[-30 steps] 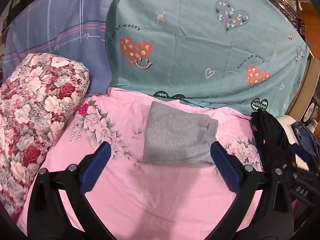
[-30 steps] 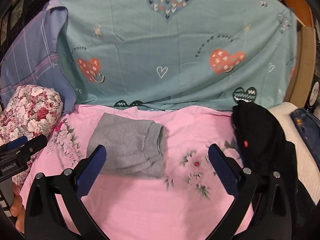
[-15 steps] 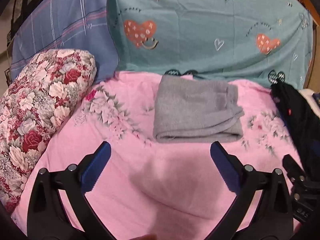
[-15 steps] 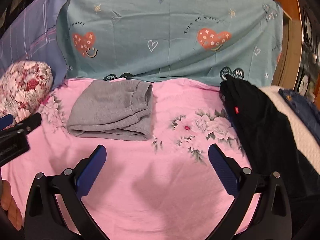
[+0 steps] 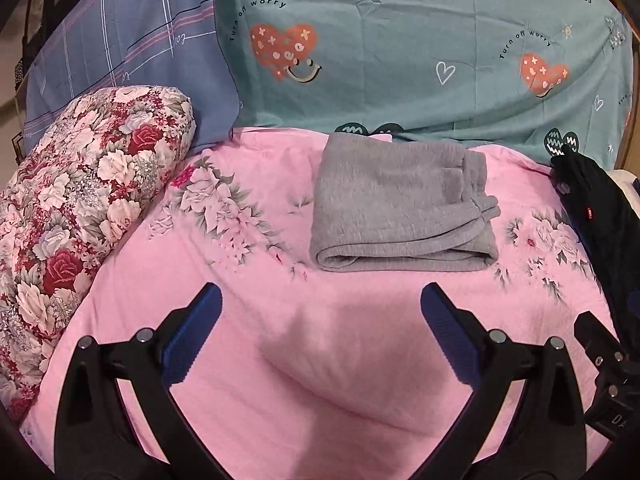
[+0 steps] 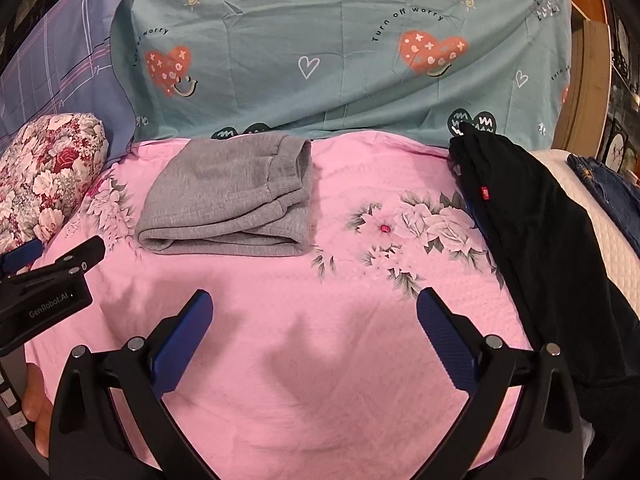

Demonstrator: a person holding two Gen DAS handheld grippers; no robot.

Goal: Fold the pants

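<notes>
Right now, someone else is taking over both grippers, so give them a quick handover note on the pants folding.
Left gripper: open, empty, over bare pink sheet.
Right gripper: open, empty, also over the sheet.
Gray pants: folded into a compact stack at the far side of the sheet, near the teal heart-print cover, touching neither gripper.
Done: the gray pair looks fully folded.
Left: possibly the black garment draped on the right, unfolded; whether it is pants is unclear.
</notes>
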